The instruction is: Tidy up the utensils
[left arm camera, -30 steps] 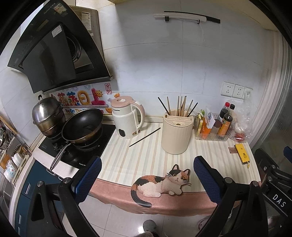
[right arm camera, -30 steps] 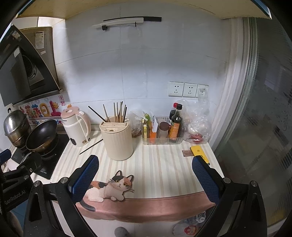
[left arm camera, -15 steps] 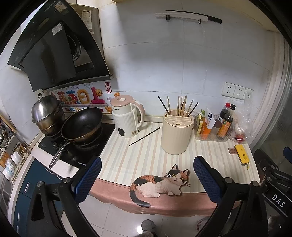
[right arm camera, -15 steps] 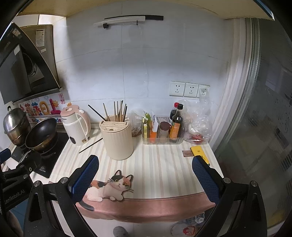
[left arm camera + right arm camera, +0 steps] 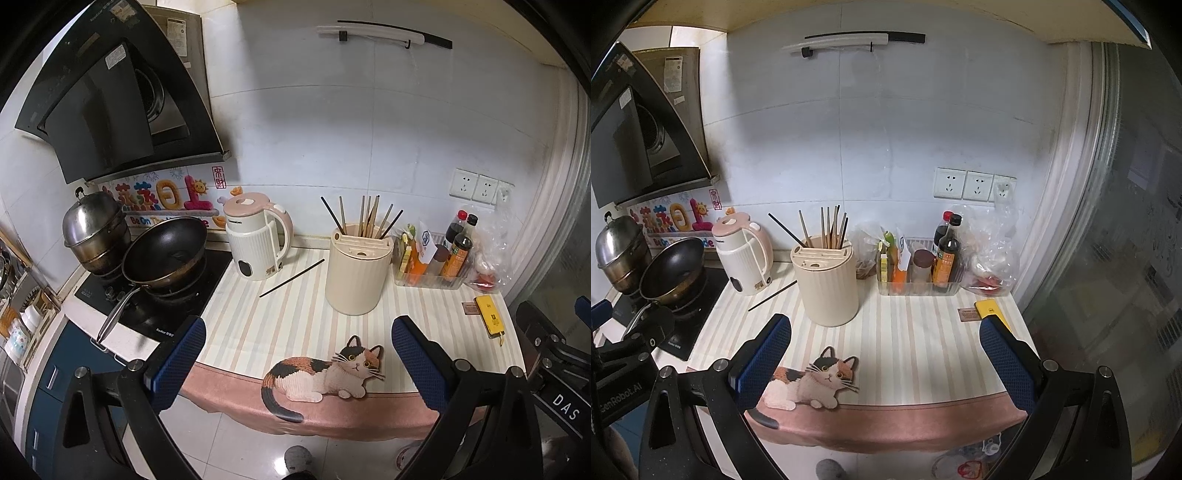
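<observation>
Lying loose, thin black chopstick (image 5: 291, 277), beside holder (image 5: 357, 274)

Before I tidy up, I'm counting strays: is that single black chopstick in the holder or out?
Out. The black chopstick lies flat on the striped mat, between kettle and holder.

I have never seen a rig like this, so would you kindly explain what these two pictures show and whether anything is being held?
A person holds a two-finger tool in each hand, each with a fisheye camera looking along its blue-padded fingers. One picture is from the left hand-held gripper, the other from the right hand-held gripper. Both face a kitchen counter with a striped mat. On it stand a kettle, a cream holder full of chopsticks, and a tray of bottles. One loose chopstick lies between kettle and holder. Both grippers are open and hold nothing.
</observation>
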{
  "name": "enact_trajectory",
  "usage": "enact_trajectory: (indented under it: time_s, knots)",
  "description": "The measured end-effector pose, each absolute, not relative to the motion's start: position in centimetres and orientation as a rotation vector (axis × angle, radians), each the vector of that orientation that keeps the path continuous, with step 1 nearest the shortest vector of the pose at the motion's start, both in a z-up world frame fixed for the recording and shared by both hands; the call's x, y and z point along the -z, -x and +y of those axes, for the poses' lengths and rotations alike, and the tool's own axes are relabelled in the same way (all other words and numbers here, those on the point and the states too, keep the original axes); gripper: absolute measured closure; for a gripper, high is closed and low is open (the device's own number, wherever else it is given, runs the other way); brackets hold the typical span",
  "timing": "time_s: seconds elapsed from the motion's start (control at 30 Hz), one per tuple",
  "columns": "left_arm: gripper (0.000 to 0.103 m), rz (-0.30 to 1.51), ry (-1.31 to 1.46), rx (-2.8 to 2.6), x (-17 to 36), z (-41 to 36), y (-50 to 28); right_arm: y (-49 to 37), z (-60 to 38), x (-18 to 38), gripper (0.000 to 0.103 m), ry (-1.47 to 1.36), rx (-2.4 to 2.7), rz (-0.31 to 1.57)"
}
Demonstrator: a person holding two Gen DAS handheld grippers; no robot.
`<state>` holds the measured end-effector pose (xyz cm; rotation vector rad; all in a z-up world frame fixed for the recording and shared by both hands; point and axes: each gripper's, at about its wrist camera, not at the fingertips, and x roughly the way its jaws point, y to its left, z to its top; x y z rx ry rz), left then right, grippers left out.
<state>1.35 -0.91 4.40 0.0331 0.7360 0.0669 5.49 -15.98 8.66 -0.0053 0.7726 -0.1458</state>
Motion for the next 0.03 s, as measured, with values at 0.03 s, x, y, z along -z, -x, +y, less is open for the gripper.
enact_trajectory:
  time_s: [0.03]
  knots:
    - [0.000,0.737,-0.030,-0.066,-4.37,-0.97,-1.38,-5.51,-15.98,-8.67,0.000,0.008,0.145,0.773]
